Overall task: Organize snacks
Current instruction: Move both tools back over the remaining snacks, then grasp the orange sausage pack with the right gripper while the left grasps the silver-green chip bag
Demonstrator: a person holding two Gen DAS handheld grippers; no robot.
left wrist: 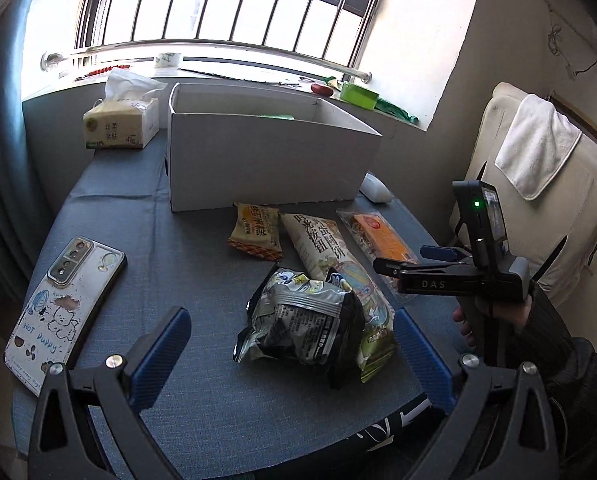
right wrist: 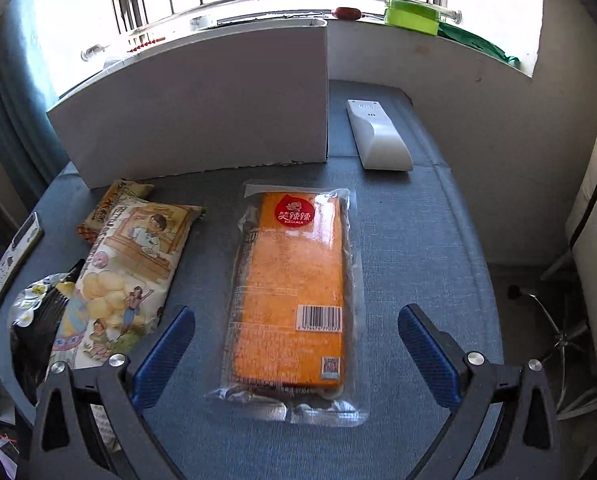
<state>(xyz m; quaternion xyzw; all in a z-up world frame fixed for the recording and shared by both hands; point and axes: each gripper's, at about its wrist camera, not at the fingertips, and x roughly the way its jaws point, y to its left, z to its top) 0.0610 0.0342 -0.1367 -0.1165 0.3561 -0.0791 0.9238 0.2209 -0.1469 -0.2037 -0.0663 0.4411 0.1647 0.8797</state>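
Observation:
A white cardboard box (left wrist: 266,160) stands open at the back of the blue table; it also shows in the right wrist view (right wrist: 202,108). In front of it lie a small yellow snack pack (left wrist: 256,232), a long cream cookie bag (left wrist: 330,256), a black-and-silver bag (left wrist: 302,320) and an orange packet in clear wrap (right wrist: 294,284). My left gripper (left wrist: 290,348) is open, its fingers either side of the black-and-silver bag. My right gripper (right wrist: 294,352) is open, its fingers either side of the orange packet's near end. The right gripper also shows in the left wrist view (left wrist: 418,264).
A phone (left wrist: 66,304) lies at the table's left. A tissue pack (left wrist: 120,120) stands left of the box. A white remote (right wrist: 378,136) lies right of the box. A white chair with a towel (left wrist: 538,184) stands at the right. The windowsill holds a green container (right wrist: 412,16).

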